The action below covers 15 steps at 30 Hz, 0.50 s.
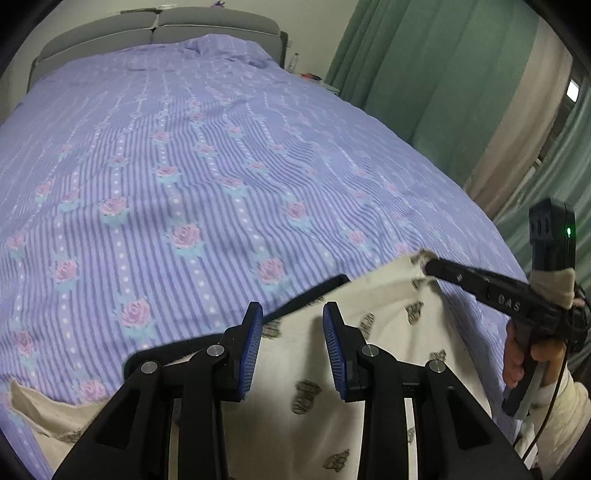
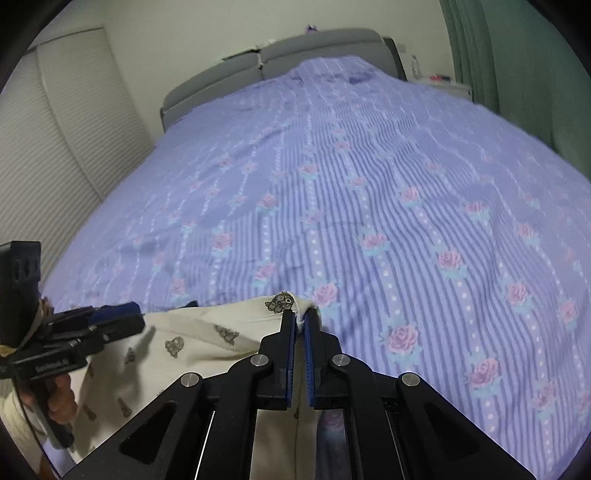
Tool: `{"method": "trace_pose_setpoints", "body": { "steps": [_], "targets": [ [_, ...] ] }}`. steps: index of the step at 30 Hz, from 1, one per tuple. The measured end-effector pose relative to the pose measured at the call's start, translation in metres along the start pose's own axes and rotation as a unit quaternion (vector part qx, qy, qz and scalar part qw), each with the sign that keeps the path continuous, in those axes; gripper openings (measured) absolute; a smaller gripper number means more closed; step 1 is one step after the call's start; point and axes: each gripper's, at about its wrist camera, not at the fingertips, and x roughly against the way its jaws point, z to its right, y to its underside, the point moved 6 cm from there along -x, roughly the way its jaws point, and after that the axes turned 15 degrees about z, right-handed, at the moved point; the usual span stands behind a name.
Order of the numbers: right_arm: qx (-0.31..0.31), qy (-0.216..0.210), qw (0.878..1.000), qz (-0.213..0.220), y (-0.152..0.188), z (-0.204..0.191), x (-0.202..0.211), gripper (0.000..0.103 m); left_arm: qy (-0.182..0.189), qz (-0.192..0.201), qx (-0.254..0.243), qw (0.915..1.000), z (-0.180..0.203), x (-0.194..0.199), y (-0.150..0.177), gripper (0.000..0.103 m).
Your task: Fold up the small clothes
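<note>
A cream garment [image 1: 384, 332] printed with small grey figures lies at the near edge of a purple striped bedspread [image 1: 221, 166]. A dark trim runs along its far edge. My left gripper [image 1: 293, 308] hovers over the garment, its blue pads [image 1: 253, 347] apart, with cloth showing below the gap and nothing pinched. My right gripper [image 2: 300, 314] is shut on a corner of the garment [image 2: 207, 332], lifting it a little. In the left wrist view the right gripper [image 1: 428, 265] pinches that corner at the right. In the right wrist view the left gripper [image 2: 129, 315] sits at the garment's left edge.
The bedspread [image 2: 406, 184] with rose print reaches back to a grey headboard [image 1: 155, 26]. Green curtains [image 1: 424, 74] hang on the right beside a bedside table [image 2: 443, 83] with a bottle. Louvred closet doors [image 2: 48, 147] stand on the left. A person's hand [image 1: 517, 354] grips the right tool.
</note>
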Motion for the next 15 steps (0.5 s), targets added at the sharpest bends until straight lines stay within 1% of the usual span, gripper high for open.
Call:
{"method": "trace_pose_setpoints", "body": {
  "steps": [2,3,4,5,6,7,9,11,12,14,15],
  "targets": [
    [0.005,0.017,1.000,0.003,0.002,0.005,0.004,0.016,-0.005,0.012,0.003,0.9999,-0.003,0.009,-0.004,0.034],
    [0.012,0.033,0.999,0.011,0.002,0.007,0.010,0.032,-0.010,0.020,0.001,0.9997,-0.004,0.015,-0.006,0.034],
    [0.021,0.050,0.998,0.022,0.001,0.008,0.017,0.045,-0.025,0.032,-0.009,0.9991,-0.006,0.025,-0.009,0.034],
    [0.029,0.057,0.997,0.033,-0.002,0.009,0.022,0.049,-0.046,0.043,-0.025,0.9977,-0.008,0.037,-0.010,0.034],
    [0.038,0.060,0.996,0.045,-0.004,0.007,0.032,0.050,-0.056,0.051,-0.035,0.9965,-0.010,0.043,-0.011,0.034],
    [0.044,0.059,0.996,0.048,-0.004,0.005,0.039,0.050,-0.070,0.061,-0.051,0.9943,-0.011,0.058,-0.009,0.034],
    [0.060,0.051,0.996,0.053,0.000,-0.004,0.058,0.050,-0.088,0.073,-0.059,0.9917,-0.016,0.087,0.000,0.034],
    [0.076,0.052,0.994,0.056,0.006,-0.012,0.076,0.050,-0.095,0.081,-0.050,0.9909,-0.022,0.111,0.010,0.037],
    [0.083,0.049,0.994,0.061,0.012,-0.018,0.089,0.050,-0.115,0.082,-0.044,0.9890,-0.029,0.129,0.019,0.037],
    [0.083,0.042,0.994,0.065,0.022,-0.025,0.106,0.050,-0.127,0.090,-0.033,0.9872,-0.037,0.152,0.034,0.039],
    [0.080,0.040,0.994,0.066,0.030,-0.028,0.117,0.050,-0.141,0.093,-0.023,0.9853,-0.041,0.170,0.048,0.039]
  ]
}}
